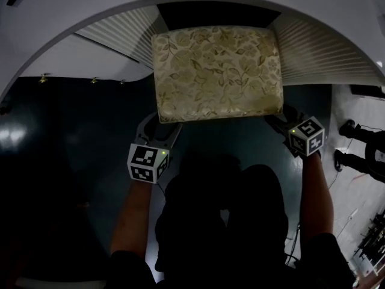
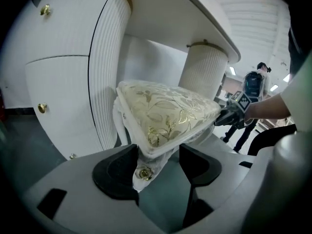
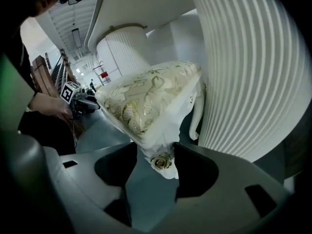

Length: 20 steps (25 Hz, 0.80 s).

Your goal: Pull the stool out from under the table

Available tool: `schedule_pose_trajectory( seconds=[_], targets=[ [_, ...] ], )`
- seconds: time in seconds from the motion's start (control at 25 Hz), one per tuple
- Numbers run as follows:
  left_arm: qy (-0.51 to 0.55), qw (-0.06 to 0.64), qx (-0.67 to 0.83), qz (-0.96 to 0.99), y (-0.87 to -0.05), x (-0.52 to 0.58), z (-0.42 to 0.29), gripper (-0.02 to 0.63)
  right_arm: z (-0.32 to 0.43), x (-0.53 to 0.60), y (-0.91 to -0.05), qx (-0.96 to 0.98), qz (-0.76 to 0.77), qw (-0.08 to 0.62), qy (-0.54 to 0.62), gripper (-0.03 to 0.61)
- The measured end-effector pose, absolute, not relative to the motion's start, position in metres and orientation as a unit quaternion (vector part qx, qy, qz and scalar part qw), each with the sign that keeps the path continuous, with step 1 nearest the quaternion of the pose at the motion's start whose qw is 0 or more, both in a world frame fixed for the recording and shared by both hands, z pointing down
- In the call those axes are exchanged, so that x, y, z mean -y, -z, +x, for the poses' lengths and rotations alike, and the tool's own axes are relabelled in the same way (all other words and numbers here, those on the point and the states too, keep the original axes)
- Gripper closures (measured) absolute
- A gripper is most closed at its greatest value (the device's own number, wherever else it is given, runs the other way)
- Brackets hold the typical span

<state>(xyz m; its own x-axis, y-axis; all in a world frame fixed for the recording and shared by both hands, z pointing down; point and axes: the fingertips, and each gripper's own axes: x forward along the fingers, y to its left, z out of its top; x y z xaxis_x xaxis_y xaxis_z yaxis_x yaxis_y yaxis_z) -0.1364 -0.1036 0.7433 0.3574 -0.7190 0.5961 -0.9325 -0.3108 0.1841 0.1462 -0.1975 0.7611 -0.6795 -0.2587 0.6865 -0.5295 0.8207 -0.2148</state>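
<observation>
head view looks down on the stool in the recess of a white tabletop. its far edge sits just under the curved rim. the floral gold seat lies level, its long axis running left to right, with a long side facing the person. at the left a fluted pedestal flanks it. the left tool is at the near left corner and the right tool at the near right corner, with a second fluted pedestal beyond. the seat overhangs both tool tips here, so the grip cannot be read from above. left gripper view supplies it: the jaws stand partly apart, closed on the white corner, with a gold rosette between them and gold knobs on the cabinet front to the left. right gripper view shows jaws fairly wide, clamped on the other corner with its own rosette, and a curved white leg beside the pedestal.
</observation>
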Motion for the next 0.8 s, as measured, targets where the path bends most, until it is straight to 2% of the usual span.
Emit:
schedule_pose_trajectory(
  seconds=[0.16, 0.36, 0.56, 0.64, 0.8],
  targets=[
    [-0.239, 0.303, 0.507, 0.771, -0.74, 0.096, -0.134, 0.345, 0.147, 0.188, -0.758, 0.882, 0.223, 0.325, -0.259, 0.344],
    [-0.301, 0.352, 0.471, 0.751, -0.722, 0.094, -0.132, 0.336, 0.146, 0.19, -0.747, 0.861, 0.219, 0.356, -0.289, 0.344],
    [-0.285, 0.408, 0.45, 0.741, -0.697, 0.086, -0.13, 0.31, 0.16, 0.185, -0.725, 0.844, 0.219, 0.355, -0.336, 0.344],
    [-0.251, 0.432, 0.455, 0.737, -0.683, 0.091, -0.129, 0.296, 0.172, 0.186, -0.717, 0.835, 0.222, 0.331, -0.379, 0.344],
    [-0.18, 0.481, 0.477, 0.713, -0.674, 0.113, -0.137, 0.279, 0.175, 0.195, -0.685, 0.822, 0.202, 0.229, -0.48, 0.336]
  ],
)
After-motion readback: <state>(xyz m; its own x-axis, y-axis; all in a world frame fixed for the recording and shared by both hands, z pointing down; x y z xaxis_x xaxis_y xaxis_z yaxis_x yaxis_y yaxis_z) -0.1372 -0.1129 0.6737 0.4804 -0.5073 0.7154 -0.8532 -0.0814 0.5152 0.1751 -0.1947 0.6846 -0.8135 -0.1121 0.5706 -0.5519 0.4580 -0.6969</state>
